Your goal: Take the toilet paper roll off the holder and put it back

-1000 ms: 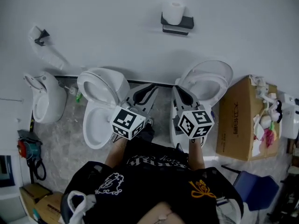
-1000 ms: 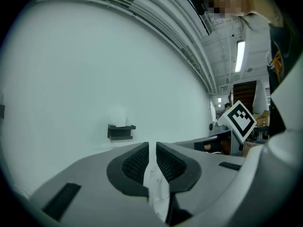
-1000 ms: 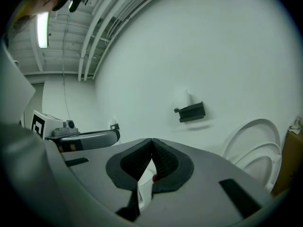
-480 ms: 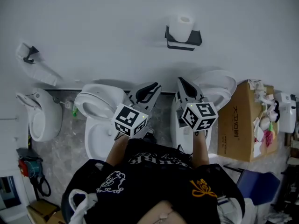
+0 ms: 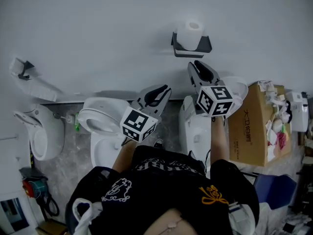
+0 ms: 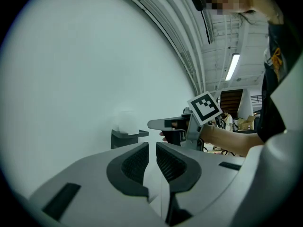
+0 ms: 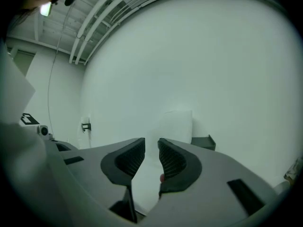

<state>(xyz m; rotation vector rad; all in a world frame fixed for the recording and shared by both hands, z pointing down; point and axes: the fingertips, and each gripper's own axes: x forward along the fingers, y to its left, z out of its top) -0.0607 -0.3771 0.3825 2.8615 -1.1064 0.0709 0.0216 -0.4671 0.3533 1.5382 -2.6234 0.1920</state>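
- While I look down through the head view, the toilet paper roll (image 5: 191, 31) stands upright on the holder (image 5: 204, 46), which is fixed to the white wall (image 5: 98, 23).
- My right gripper (image 5: 197, 65) is raised just below the holder. Its tips point up at it and are near, but they touch neither the holder nor the roll.
- The right gripper view shows its jaws opening. Only a narrow gap separates the pads, and nothing is between them.
- From that same view, the roll appears on the wall beyond the tips, a little right of the gap. A dark corner of the holder shows beside the roll.
- My left gripper (image 5: 161, 91) is lower and to the left of the holder, well apart from it.
- Its jaws also stand slightly apart and they hold nothing. In the left gripper view, the holder with the roll is ahead, left of the jaw line, and the right gripper is near the holder on its right side.
- One cardboard box (image 5: 249, 126) stands below and to the right of the holder.
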